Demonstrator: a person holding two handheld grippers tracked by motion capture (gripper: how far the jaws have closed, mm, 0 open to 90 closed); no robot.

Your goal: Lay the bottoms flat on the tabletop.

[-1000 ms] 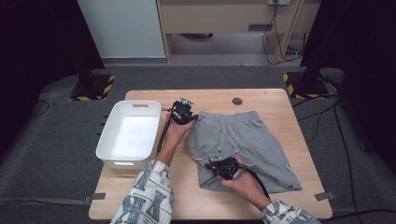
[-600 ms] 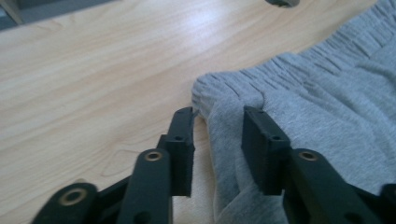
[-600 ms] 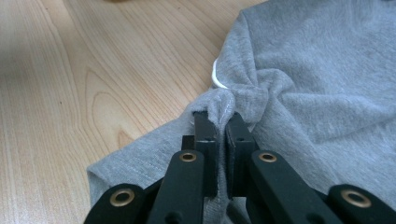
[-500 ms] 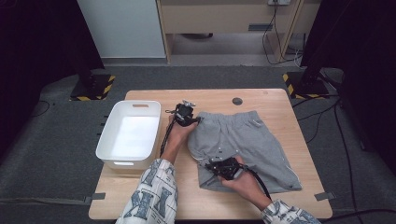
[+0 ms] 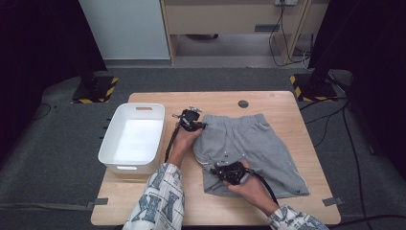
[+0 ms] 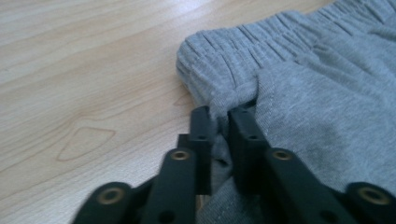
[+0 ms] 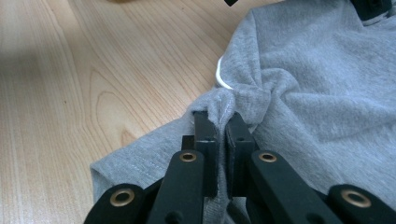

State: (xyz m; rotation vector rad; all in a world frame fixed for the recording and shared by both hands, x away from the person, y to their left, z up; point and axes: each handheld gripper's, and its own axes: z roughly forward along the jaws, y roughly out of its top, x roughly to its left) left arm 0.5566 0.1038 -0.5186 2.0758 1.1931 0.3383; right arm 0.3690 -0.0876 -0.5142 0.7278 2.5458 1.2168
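**A:** Where are the grey shorts (image 5: 253, 151) lying?

**B:** Flat on the wooden counter (image 5: 287, 103), right of its middle, waistband toward the far edge and the leg hems toward the person. A white plastic bin (image 5: 134, 139) stands at the left part of the counter, just beside the shorts but apart from them.

**A:** What is the left tool (image 5: 193, 120) doing?

**B:** It sits at the waistband's left corner. Its jaws have just been closing, and in the left gripper view the left tool (image 6: 219, 116) is clenched on a pinch of grey cloth right under the gathered elastic band; the fabric bunches up between the two black pads.

**A:** And the right tool (image 5: 225, 167)?

**B:** Nearer the person, at the left leg of the shorts. In the right gripper view the right tool (image 7: 219, 119) is clamped on a fold of the shorts (image 7: 317, 93), with the cloth puckered into a small knot at the tips. A thin white line runs along the fabric just past that pinch.

**A:** So both grip the same garment?

**B:** Yes, both along its left side, well apart from each other, one at the far corner and one low down. A small dark round disc (image 5: 243, 103) is set in the counter beyond the waistband, touching nothing.
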